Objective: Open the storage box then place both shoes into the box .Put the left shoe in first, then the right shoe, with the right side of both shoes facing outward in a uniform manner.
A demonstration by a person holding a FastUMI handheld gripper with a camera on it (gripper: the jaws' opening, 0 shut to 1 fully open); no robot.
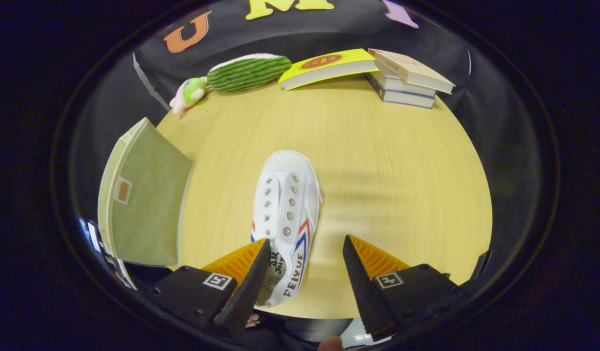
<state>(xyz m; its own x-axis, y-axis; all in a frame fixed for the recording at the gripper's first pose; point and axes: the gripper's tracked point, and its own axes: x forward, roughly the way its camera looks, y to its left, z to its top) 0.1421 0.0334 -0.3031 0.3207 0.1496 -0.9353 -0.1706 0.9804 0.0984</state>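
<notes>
White shoe lies on the wooden table, its heel between the spread fingers of the gripper, which grip nothing; green box sits nearby.

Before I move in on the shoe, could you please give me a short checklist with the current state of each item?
1. Gripper open: ok, fingers spread.
2. White canvas sneaker between the fingers: not ok, only its heel is; it sits near the left finger, toe pointing away.
3. Fingers gripping the sneaker: not ok.
4. Green storage box open: cannot tell.
5. Second shoe located: cannot tell.
6. Wooden table around the sneaker free: ok; the books and cucumber plush sit at the far edge.
</notes>
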